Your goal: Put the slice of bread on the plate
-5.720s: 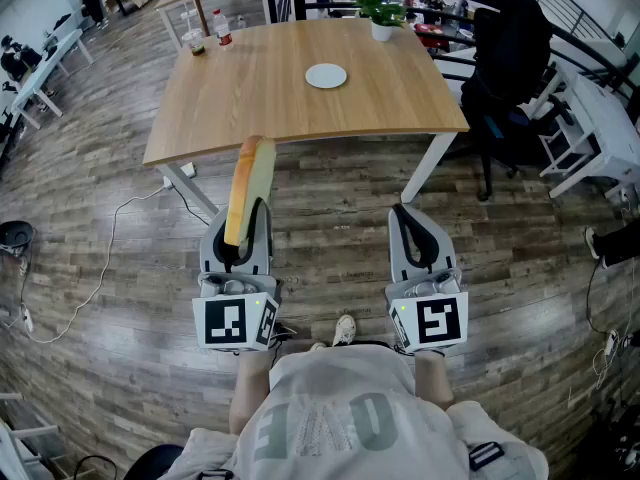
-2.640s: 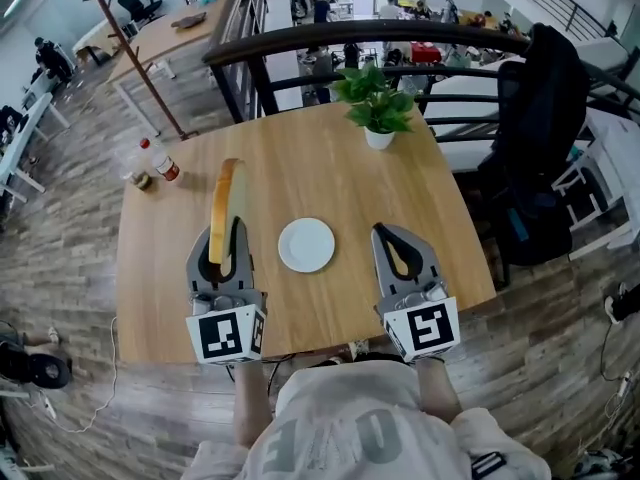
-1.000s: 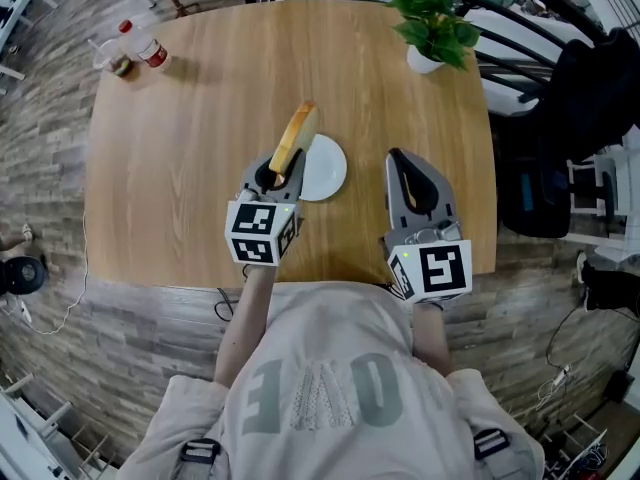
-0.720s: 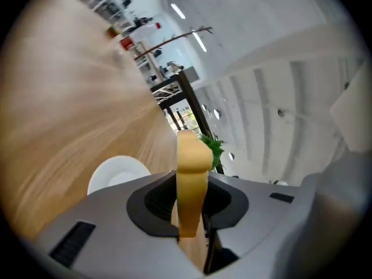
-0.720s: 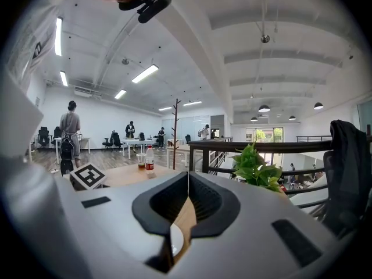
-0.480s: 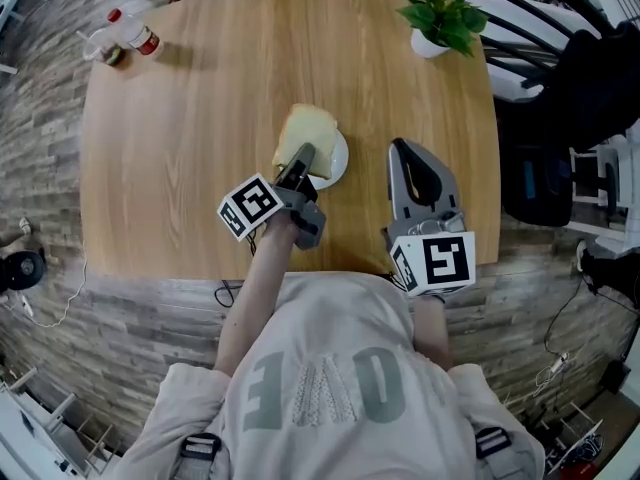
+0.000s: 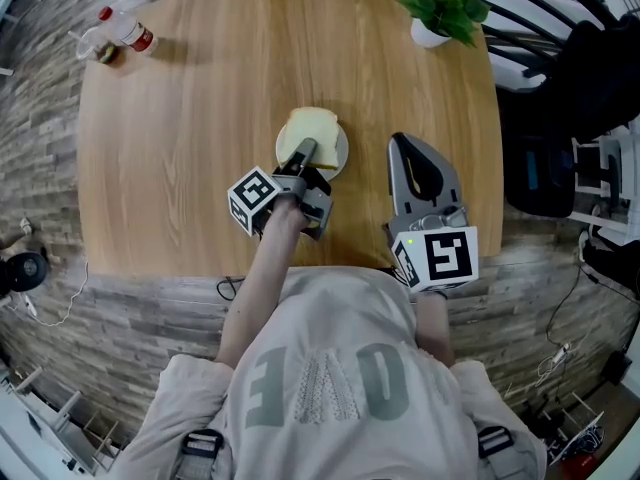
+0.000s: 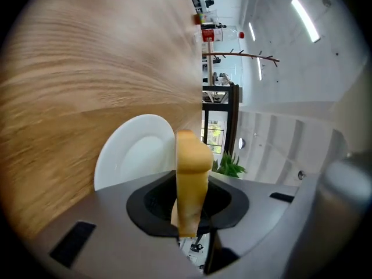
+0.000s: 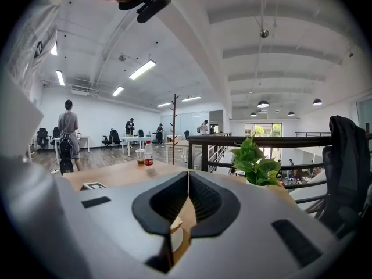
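The slice of bread [image 7: 307, 128] lies flat over the white plate [image 7: 341, 155] in the middle of the wooden table [image 7: 180, 148]. My left gripper [image 7: 302, 156] is rolled onto its side and shut on the slice's near edge. In the left gripper view the bread [image 8: 190, 167] stands between the jaws, with the plate [image 8: 131, 150] right beside it. I cannot tell if the slice rests on the plate. To the plate's right, my right gripper [image 7: 405, 148] hovers over the table, its jaws closed together on nothing.
A potted plant [image 7: 440, 3] stands at the table's far right. A bottle [image 7: 125, 33] and a cup [image 7: 108, 55] are at the far left corner. The table's near edge runs just under my hands. A chair with dark clothing [image 7: 580, 78] is to the right.
The left gripper has rolled a quarter turn and sunk. The bread has gone from standing on edge to lying flat over the plate. The right gripper has stayed still.
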### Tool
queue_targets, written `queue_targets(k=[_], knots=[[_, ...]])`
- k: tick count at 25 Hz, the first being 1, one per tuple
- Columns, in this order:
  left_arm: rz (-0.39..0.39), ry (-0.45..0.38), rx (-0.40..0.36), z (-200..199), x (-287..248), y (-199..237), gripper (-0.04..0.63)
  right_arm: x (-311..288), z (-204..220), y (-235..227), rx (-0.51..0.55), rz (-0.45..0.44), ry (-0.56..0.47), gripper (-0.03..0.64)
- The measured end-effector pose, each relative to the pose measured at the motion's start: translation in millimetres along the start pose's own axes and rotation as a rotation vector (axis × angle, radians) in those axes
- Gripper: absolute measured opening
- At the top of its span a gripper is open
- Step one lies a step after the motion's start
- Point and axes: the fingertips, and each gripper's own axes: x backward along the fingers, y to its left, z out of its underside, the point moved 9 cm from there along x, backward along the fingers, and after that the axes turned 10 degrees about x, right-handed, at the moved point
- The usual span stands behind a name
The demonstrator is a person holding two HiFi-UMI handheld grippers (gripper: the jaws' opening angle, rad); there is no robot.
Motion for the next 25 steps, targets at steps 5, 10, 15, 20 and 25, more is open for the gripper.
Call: queue_targets(k=[5,10,15,20,25], knots=[[-0.045,-0.018,0.0,-2.5,0.6,2.1,0.095,-0.1,0.5,0.7,0.002,-0.009,0.001,0.018],[-0.082,-0.047,0.05,-1.9,2.0,-0.2,0.217,-0.1,-0.7,4.3,0.036,-0.023,0.015,0.018],[-0.167,-0.07,0.068,-0.3,8.7,-3.0,0.34,1.6,-6.1,11.8,0.045,-0.049,0.002,0.018],[-0.174,-0.071,0.191,4.0,8.6,-1.8,0.372,6.3,-8.6,17.7,0.04,-0.054,-0.001,0.018],[-0.187,-0.168,0.315,5.7,23.9,-4.5,0.387,13.3,-8.3,21.5,0.032,-0.048,-0.007,0.018]])
